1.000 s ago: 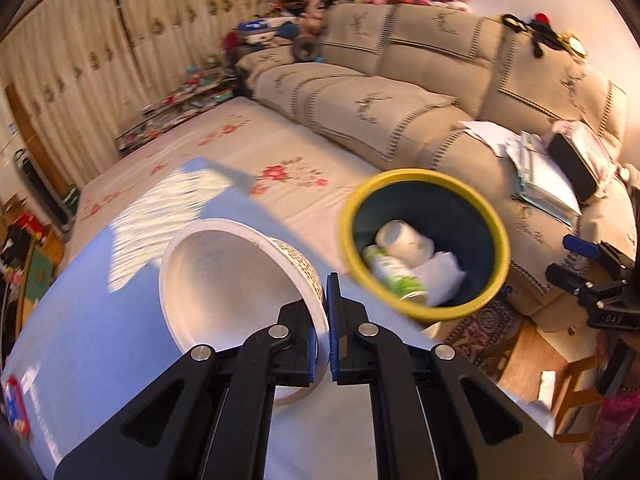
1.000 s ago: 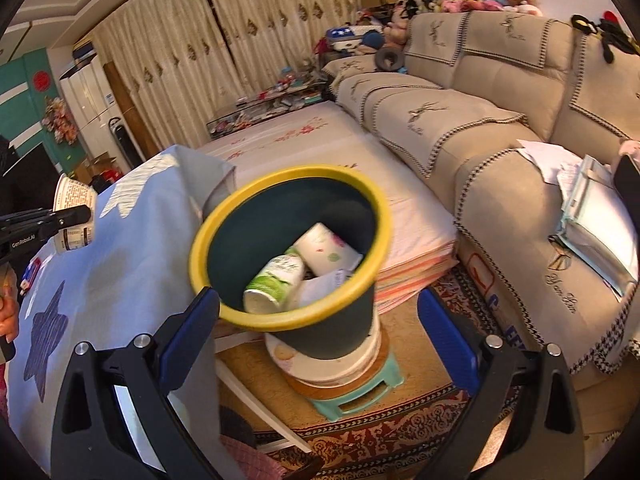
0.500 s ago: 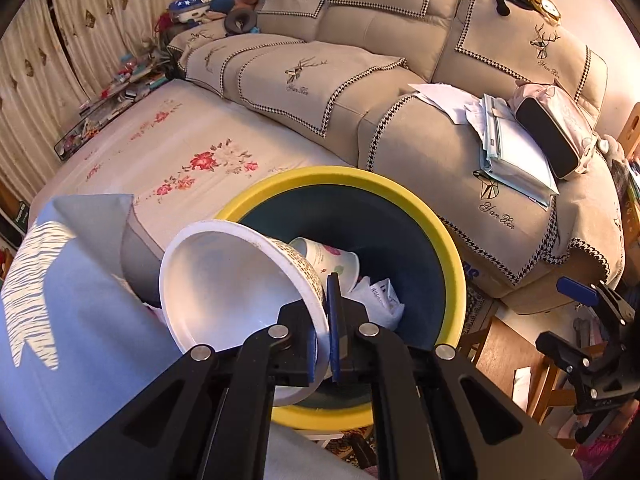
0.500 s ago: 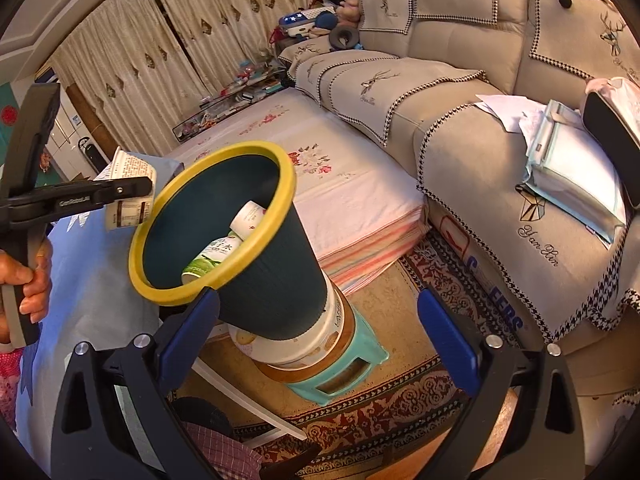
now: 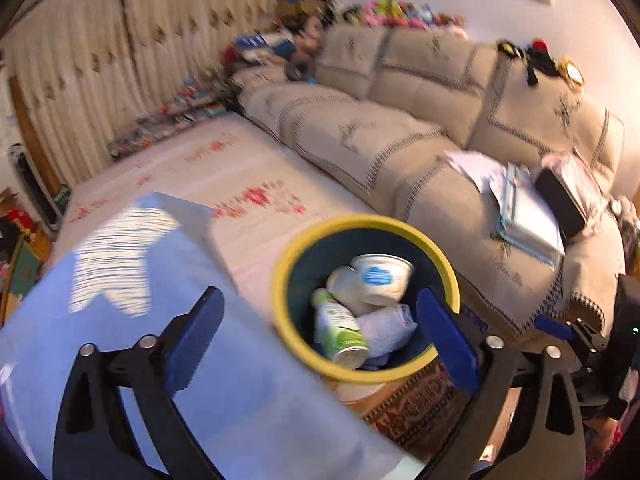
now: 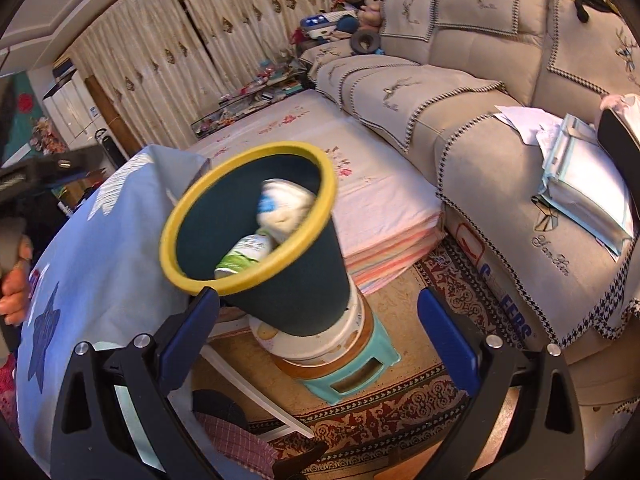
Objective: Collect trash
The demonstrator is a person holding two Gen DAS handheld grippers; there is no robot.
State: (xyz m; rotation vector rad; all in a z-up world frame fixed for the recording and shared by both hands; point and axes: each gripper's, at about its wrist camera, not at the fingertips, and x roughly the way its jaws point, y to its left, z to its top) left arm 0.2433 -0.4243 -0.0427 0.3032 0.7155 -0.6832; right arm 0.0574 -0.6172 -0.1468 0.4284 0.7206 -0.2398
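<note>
A dark bin with a yellow rim stands beside the blue-clothed table. Inside it lie a white paper bowl with a blue label, a green-and-white bottle, a second white cup and crumpled paper. My left gripper is open and empty above the table edge, next to the bin. My right gripper is open and empty, just in front of the bin's lower wall.
The bin sits on a white tub atop a teal stool on a patterned rug. A beige sofa with papers is to the right. A floral mattress lies behind. The blue tablecloth is at left.
My left gripper opened and let the white bowl drop into the bin, then drew back over the table. The right gripper stayed open near the bin.
</note>
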